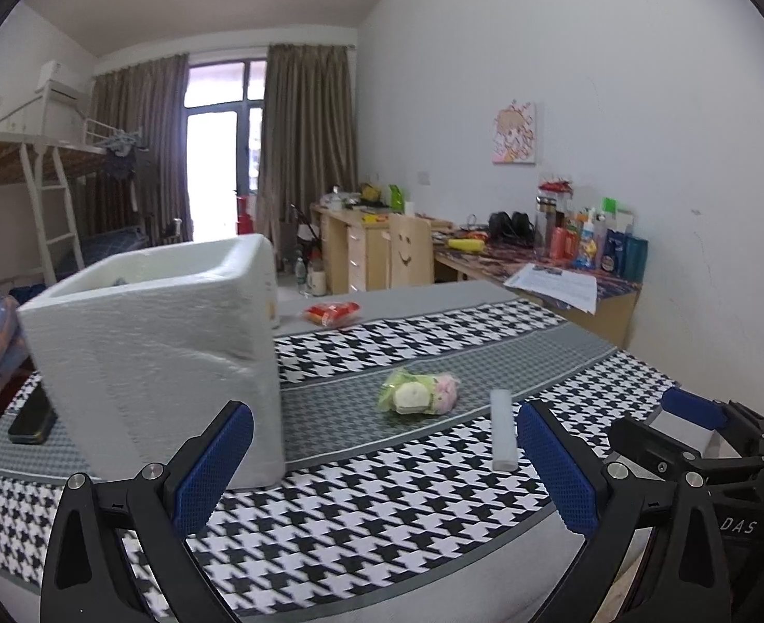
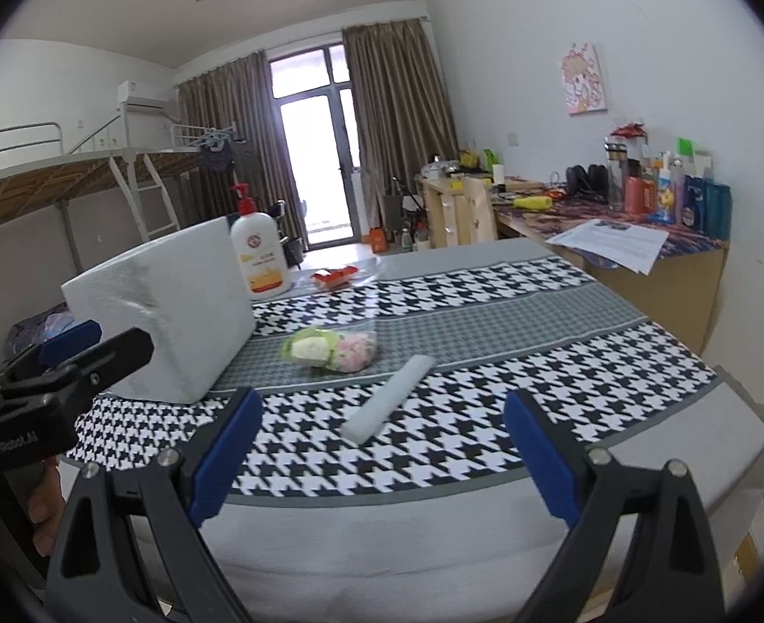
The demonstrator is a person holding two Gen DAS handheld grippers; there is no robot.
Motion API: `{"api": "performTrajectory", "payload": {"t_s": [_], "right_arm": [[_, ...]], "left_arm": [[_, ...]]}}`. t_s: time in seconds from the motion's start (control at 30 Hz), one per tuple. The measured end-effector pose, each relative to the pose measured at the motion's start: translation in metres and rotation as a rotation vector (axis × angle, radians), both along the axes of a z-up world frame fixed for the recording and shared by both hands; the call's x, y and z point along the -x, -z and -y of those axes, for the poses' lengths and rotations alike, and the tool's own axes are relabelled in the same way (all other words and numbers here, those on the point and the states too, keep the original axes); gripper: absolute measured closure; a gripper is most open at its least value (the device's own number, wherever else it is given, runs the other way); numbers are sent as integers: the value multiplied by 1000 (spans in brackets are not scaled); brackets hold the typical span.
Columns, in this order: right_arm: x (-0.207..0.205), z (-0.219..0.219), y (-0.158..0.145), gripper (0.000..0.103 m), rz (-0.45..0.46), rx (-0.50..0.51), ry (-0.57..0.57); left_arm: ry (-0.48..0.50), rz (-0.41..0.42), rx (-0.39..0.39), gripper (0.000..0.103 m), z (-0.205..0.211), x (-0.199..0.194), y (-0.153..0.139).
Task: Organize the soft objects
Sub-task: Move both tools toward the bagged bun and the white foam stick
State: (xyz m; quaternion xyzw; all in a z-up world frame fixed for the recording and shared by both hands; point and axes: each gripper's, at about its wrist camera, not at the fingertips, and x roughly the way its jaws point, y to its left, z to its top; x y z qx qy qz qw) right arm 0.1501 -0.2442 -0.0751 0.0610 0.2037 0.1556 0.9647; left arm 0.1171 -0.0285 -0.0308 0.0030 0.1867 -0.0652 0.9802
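A white foam box (image 1: 174,342) (image 2: 174,306) stands open-topped on the houndstooth table cloth (image 1: 382,509) (image 2: 459,415). A clear bag of soft plush items (image 1: 418,392) (image 2: 332,348), green, cream and pink, lies on the grey band to the box's right. A white foam strip (image 1: 503,428) (image 2: 389,397) lies nearer the front. A red packet (image 1: 331,311) (image 2: 335,276) sits at the far side. My left gripper (image 1: 384,467) is open and empty just in front of the box. My right gripper (image 2: 382,459) is open and empty near the strip.
A lotion pump bottle (image 2: 259,252) stands behind the box. A black phone (image 1: 31,418) lies left of the box. The right gripper (image 1: 693,431) shows at the left view's right edge. A cluttered desk (image 1: 543,265) and a bunk bed (image 1: 34,171) stand beyond the table.
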Motion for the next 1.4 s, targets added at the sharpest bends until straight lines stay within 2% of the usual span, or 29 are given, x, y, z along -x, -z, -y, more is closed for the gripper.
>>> {"api": "performTrajectory", "payload": {"t_s": [0.3, 1.0, 1.4], "right_arm": [[-24, 3, 8, 7, -53, 14, 24], [-74, -14, 24, 7, -185, 28, -44], [-91, -12, 30, 7, -223, 13, -65]], "left_arm": [[35, -75, -12, 1, 10, -34, 9], [49, -256, -31, 1, 16, -106, 31], [73, -283, -109, 1, 34, -136, 38]]}}
